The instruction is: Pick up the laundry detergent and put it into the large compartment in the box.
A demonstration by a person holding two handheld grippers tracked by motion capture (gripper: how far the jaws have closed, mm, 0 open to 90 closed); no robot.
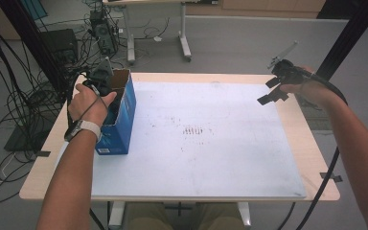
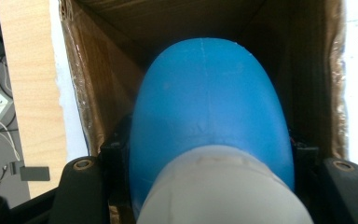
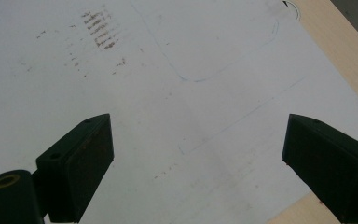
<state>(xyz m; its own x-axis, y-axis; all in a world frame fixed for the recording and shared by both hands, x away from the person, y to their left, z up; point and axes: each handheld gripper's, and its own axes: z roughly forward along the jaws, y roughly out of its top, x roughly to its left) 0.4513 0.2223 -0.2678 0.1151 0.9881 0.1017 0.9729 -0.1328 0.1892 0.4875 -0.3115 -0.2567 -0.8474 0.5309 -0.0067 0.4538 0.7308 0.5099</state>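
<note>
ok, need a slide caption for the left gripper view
Left claw shut on a blue and white rounded object, held inside the open cardboard box at the table's edge.

A grey floor (image 1: 249,43) lay behind the pale wooden counter (image 1: 311,143). Black cables (image 1: 9,105) tangled at the left, and a white desk frame (image 1: 184,33) stood farther back.

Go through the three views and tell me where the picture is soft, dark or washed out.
High view: evenly lit, slightly soft, the white table sheet bright but readable. Left gripper view: the blue and white object held by the left gripper is too close and blurred; the cardboard box interior is dark, and the sheet at the right edge is washed out. Right gripper view: the sheet is sharp; the right gripper has underexposed black jaws.
</note>
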